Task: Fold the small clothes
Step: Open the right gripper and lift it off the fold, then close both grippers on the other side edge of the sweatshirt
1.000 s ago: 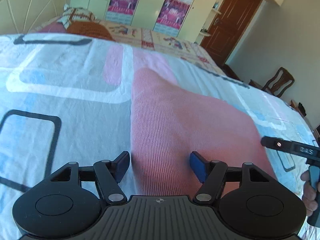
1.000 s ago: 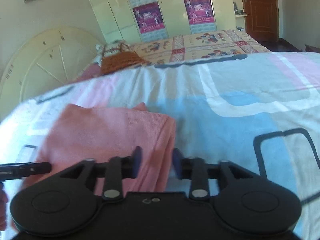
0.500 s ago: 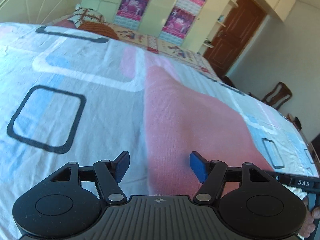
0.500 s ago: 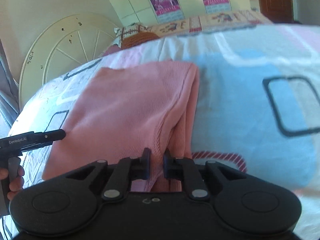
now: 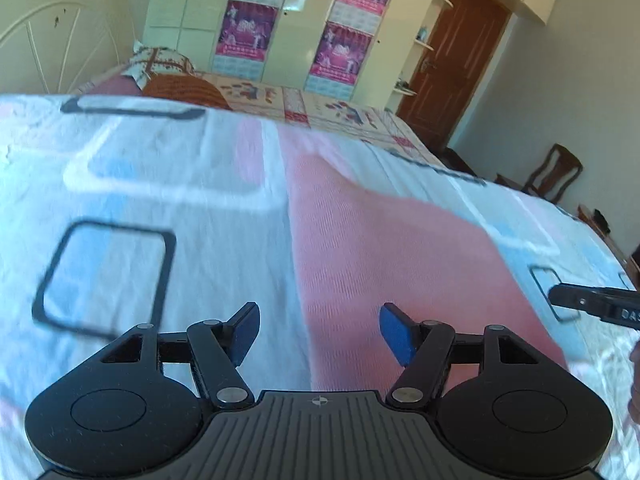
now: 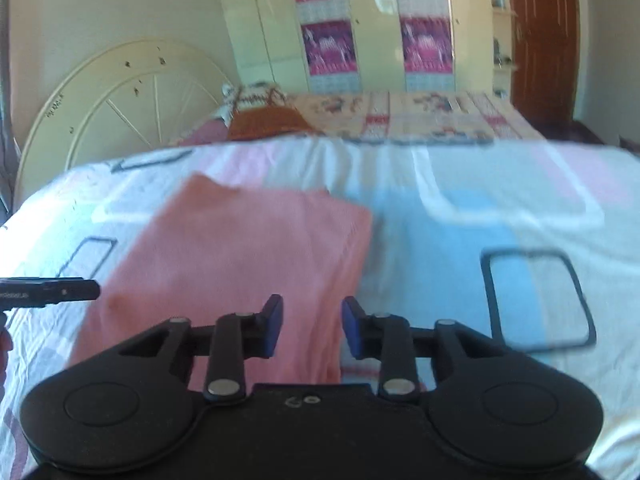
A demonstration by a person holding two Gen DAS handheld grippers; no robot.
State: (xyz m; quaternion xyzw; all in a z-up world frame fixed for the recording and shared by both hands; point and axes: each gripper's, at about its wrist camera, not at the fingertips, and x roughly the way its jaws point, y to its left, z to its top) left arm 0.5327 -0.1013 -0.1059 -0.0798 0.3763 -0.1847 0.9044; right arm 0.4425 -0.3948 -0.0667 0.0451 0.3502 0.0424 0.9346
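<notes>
Pink garment [image 6: 240,256] lies flat under both tools: left tool [image 5: 318,334] spread wide, right tool [image 6: 312,330] just reopening, both empty.

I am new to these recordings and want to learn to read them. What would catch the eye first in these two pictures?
The pink garment stands out first: it lies flat on the bed sheet, which is printed with pale blue and pink blocks and dark outlined squares. Next come the blue pads of the right gripper and the left gripper in the foreground; the right jaws have just been opening and nothing is gripped between them. Behind the bed stands a cream wardrobe with bright magenta posters.
</notes>
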